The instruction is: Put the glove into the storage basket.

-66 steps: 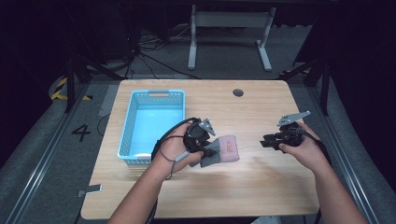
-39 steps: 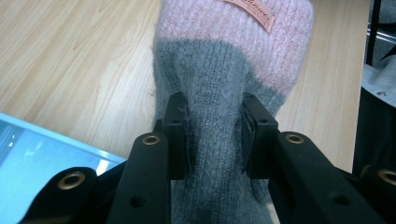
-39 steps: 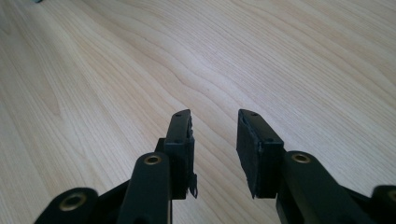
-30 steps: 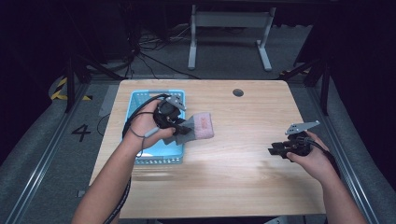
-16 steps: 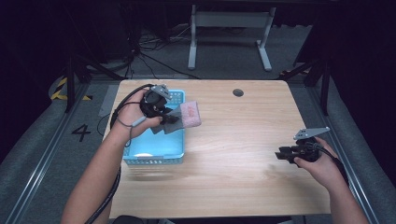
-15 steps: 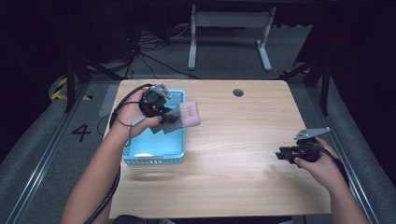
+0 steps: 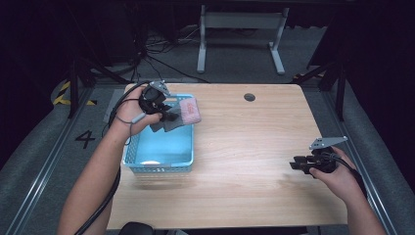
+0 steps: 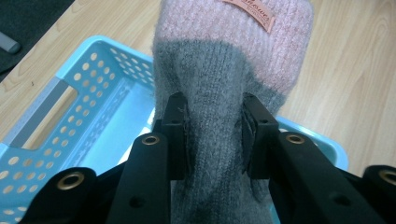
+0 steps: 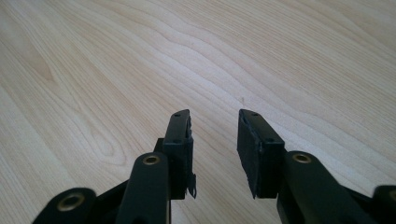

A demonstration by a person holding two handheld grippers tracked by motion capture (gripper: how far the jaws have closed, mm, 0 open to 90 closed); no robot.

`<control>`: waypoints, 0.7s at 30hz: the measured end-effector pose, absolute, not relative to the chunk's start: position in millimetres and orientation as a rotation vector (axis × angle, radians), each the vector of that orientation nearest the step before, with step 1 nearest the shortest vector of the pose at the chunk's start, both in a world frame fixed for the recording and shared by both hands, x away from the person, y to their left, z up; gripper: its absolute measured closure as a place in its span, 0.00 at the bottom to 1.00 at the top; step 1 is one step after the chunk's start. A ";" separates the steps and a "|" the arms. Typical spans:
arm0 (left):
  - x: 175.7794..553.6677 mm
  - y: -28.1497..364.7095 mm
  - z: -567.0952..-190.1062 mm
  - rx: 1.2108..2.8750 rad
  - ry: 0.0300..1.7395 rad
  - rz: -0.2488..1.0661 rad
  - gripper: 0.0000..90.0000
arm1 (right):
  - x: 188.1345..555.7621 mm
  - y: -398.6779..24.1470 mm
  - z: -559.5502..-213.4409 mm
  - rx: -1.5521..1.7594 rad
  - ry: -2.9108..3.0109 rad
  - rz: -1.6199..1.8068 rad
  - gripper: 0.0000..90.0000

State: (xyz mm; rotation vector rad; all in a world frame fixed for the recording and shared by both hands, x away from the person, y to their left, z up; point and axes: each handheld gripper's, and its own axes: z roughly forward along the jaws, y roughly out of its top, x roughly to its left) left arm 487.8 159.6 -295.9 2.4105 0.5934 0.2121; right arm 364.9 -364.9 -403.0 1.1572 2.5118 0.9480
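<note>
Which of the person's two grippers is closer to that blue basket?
Left. The left gripper holds a sock over the blue basket's far rim; the right gripper hovers across the table, well away from it.

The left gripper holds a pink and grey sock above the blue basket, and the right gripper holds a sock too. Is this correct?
Not fully. The right gripper holds nothing: the right gripper view shows its jaws apart over bare table. The left gripper does hold the sock above the basket.
</note>
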 end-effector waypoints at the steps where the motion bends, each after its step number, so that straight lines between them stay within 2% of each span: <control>1: 489.9 160.9 -297.8 2.401 0.609 0.219 0.75 | 364.9 -364.9 -403.4 1.159 2.513 0.947 0.73; 8: 505.4 177.1 -307.4 2.386 0.645 0.222 0.75 | 365.1 -362.1 -406.6 1.148 2.527 0.942 0.72; 21: 521.2 184.0 -339.7 2.313 0.714 0.217 0.75 | 365.7 -357.6 -407.4 1.120 2.539 0.947 0.71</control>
